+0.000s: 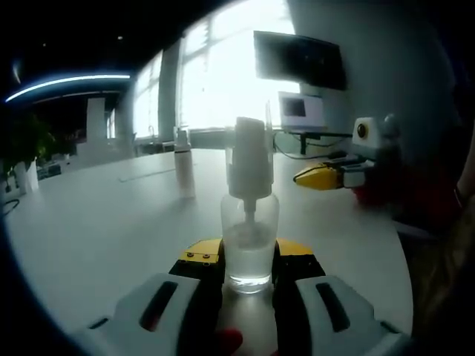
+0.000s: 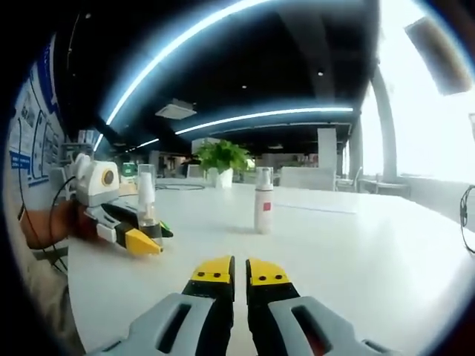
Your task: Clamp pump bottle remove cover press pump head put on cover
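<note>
Left gripper view: the left gripper (image 1: 249,267) pinches a clear pump bottle (image 1: 250,245) between its yellow-tipped jaws, low on the glassy body. The bottle stands upright on the white bench (image 1: 96,222), its long axis running straight up, with the white pump head and a clear cover (image 1: 249,159) over it pointing toward the top of the view. A little clear liquid sits in the lower part of the bottle. Farther back on the bench stands a second bottle (image 1: 184,169), slim and white, also upright and well apart from the held one. At the right of this view the right gripper (image 1: 320,176) comes in, its yellow tip aimed toward the left, apart from the pump bottle.

In the right gripper view, the right gripper (image 2: 239,273) has its two yellow-tipped jaws pressed nearly together with only a thin gap and nothing between them, above the bare bench (image 2: 356,252). At the left, the left gripper (image 2: 141,241) holds the pump bottle (image 2: 147,199) upright. The second bottle (image 2: 263,200) stands near the middle of the bench, and a green potted plant (image 2: 221,159) sits beyond it.
</note>
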The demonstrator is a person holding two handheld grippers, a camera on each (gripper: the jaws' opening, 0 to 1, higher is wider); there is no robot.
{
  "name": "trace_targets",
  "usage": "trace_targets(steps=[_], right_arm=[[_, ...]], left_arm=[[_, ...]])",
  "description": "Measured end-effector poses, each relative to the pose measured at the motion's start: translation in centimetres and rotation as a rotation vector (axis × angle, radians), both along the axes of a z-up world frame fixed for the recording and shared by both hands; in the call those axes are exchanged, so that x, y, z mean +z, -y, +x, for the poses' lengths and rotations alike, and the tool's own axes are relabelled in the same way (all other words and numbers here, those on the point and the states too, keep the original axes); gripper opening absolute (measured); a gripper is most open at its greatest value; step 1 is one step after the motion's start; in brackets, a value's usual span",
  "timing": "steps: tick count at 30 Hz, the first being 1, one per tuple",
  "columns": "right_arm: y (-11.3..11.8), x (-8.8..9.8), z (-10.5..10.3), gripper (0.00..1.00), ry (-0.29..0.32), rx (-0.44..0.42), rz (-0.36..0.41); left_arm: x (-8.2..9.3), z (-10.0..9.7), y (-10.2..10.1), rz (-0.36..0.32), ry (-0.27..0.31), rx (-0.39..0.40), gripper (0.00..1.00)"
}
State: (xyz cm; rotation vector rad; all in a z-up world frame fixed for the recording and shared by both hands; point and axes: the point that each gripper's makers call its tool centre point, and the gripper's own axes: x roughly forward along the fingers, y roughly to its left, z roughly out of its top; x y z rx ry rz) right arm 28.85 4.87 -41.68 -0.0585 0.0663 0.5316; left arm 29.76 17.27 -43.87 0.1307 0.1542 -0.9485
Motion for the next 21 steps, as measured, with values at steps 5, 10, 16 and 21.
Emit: trace_targets(steps=[5,10,16,21], right_arm=[[-0.06,0.12,0.0,0.02,0.0,0.01,0.011],[0.06,0.22,0.06,0.02,0.003,0.011,0.021],[0.03,0.29,0.01,0.02,0.005,0.014,0.029],[-0.08,0.25,-0.07,0.02,0.008,0.011,0.018]], left_arm=[[0.01,0.27,-0.34,0.002,0.006,0.017,0.16],[0.03,0.17,-0.25,0.002,0.004,0.012,0.16],[0.03,0.09,-0.19,-0.001,-0.002,0.013,0.16],[0.19,0.32,-0.35,-0.009,-0.003,0.028,0.16]])
